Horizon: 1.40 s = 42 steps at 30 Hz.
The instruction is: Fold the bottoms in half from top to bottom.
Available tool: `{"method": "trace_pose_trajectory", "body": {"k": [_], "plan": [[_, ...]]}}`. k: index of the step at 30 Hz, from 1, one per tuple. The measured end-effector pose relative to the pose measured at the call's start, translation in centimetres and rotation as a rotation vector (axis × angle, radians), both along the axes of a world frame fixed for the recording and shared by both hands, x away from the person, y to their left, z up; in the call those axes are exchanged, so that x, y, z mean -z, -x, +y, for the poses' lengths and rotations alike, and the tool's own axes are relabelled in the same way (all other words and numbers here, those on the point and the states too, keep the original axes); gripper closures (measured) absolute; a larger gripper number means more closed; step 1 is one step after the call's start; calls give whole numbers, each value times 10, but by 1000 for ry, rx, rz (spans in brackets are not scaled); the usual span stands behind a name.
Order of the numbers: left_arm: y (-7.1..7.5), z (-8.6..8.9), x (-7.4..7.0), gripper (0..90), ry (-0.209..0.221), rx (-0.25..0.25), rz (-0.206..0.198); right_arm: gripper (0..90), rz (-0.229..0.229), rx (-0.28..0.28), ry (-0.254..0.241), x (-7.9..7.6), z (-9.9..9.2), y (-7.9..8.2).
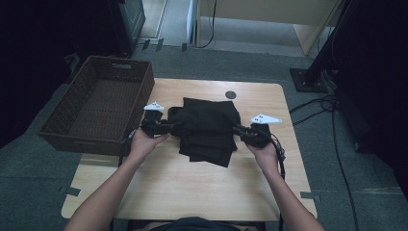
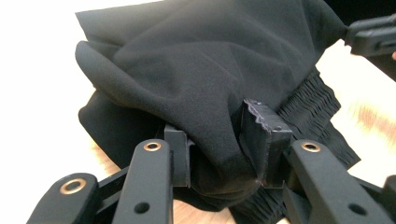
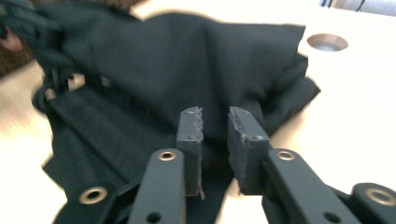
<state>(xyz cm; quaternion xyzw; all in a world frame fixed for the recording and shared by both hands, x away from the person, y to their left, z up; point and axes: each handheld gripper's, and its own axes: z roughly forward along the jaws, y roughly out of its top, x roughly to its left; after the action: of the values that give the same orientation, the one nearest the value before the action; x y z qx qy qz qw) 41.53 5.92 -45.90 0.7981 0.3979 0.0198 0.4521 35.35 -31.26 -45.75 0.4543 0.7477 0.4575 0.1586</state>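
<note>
Fingers of both grippers bite into a black garment (image 1: 208, 131) on a wooden table (image 1: 192, 187).

The left gripper (image 2: 224, 140) has a thick fold of the cloth bunched between its fingers (image 2: 264, 140), which press on it from both sides. The right gripper (image 3: 215, 135) holds its fingers (image 3: 191, 140) narrowly apart over the cloth's edge; whether they pinch it cannot be told from the blurred picture. From above, a person's forearms reach in from the near edge, the left gripper (image 1: 156, 126) and right gripper (image 1: 250, 132) at opposite sides of the crumpled garment, which lies mid-table. Beyond, a brown wicker basket (image 1: 62, 120) overhangs the table's far left corner, and a round hole (image 1: 230, 95) marks the far edge.
</note>
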Motion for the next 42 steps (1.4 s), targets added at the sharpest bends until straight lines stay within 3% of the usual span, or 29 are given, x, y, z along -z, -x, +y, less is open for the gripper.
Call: {"method": "trace_pose_trajectory", "body": {"k": [3,9,12,17,22,25,27,30,33,36,37,38,39,42], "plan": [[-8,-4,-2,637,8,-4,5,682,0,-3,-29,-9,6,-13],[-17,-11,-3,652,-5,-7,5,587,-3,-11,-8,-11,27,-39],[-21,-12,0,656,14,-23,8,542,4,-4,-4,-7,32,-47],[-23,-18,11,701,-14,-2,45,465,38,7,25,13,50,-63],[-17,-20,12,717,-7,3,36,446,70,1,66,29,61,-69],[-14,-22,20,754,-22,4,42,488,92,-1,114,42,69,-71],[-12,-23,25,762,-21,0,57,575,91,4,149,47,73,-69],[-7,-21,25,736,-14,-11,55,744,37,5,221,51,77,-63],[-3,-17,20,710,-13,-20,42,834,62,6,209,50,75,-62],[6,-10,12,692,-18,-22,33,859,81,20,172,43,73,-61],[15,-4,7,682,-20,-27,17,852,80,24,130,34,69,-58],[15,-4,7,676,-20,-27,17,852,80,24,130,34,69,-58],[24,1,3,668,-43,-35,-5,801,56,20,107,22,67,-54],[40,5,-5,653,-93,-53,-48,709,17,21,63,6,65,-51]]}}
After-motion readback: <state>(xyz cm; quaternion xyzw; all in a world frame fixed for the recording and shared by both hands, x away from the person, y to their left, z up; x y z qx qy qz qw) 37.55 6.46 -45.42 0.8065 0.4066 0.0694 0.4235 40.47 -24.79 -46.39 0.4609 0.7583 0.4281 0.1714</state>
